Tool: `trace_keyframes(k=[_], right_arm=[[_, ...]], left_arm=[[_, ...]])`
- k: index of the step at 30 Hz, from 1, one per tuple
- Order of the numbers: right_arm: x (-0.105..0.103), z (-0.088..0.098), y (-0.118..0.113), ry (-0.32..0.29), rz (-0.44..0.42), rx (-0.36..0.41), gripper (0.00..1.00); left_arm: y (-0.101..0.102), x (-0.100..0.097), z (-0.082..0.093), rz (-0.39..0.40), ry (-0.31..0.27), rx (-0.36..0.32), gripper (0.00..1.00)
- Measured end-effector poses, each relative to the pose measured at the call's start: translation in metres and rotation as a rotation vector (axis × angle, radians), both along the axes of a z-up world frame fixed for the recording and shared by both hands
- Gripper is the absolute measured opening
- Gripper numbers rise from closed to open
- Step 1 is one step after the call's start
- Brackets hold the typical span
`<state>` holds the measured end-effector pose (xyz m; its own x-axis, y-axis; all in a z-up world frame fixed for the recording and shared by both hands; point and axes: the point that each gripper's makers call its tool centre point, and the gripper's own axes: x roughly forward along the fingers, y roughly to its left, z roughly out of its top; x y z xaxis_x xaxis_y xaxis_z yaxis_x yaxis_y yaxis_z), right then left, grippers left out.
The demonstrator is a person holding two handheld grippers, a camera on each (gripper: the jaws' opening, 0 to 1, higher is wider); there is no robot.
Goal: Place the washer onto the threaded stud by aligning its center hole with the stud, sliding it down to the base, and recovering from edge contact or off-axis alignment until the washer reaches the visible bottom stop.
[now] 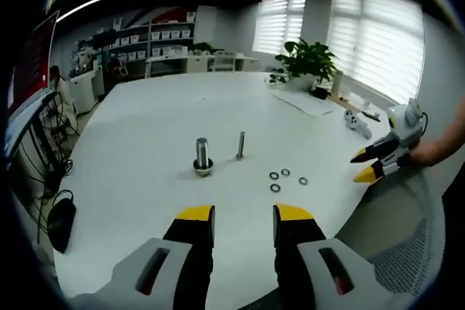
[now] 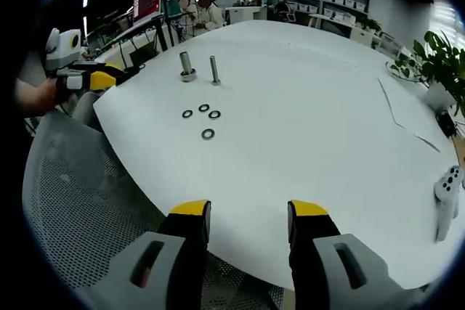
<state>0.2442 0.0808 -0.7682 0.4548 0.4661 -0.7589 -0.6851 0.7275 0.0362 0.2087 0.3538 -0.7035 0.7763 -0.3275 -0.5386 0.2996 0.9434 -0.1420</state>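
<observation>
Both tools are held back at the bench's near edge with nothing in them, which reads as a start posture: the left hand-held gripper [image 1: 243, 215] has its yellow-tipped jaws parted over bare white surface, and the right hand-held gripper [image 2: 247, 212] is likewise spread and empty, off the edge above a grey mesh chair [image 2: 73, 201]. Four washers [image 1: 285, 178] lie flat in a loose cluster on the bench [image 1: 145, 114], apart from one another and within easy reach, probably laid out as a supply to pick from. Just beyond them to the left stands the thin threaded stud [image 1: 240, 144], upright and bare, so no washer is on it yet. A thicker bolt [image 1: 202, 156] with a wide base stands beside the stud, further left. The bench is broad, white and rounded. A potted plant [image 1: 309, 63], papers and a white controller [image 2: 449, 190] sit at its far right. Behind are shelves of bins, blinds over bright windows, and seated people at the far desks.
</observation>
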Motion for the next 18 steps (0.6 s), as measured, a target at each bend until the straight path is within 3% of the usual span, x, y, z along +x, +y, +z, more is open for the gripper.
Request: trace_keyframes(k=[18], right_arm=[[-0.0009,-0.0006,0.0012,0.002,0.010,0.003,0.45]], left_arm=[[-0.0088,-0.0017,-0.0085,-0.041,0.002,0.013,0.30]])
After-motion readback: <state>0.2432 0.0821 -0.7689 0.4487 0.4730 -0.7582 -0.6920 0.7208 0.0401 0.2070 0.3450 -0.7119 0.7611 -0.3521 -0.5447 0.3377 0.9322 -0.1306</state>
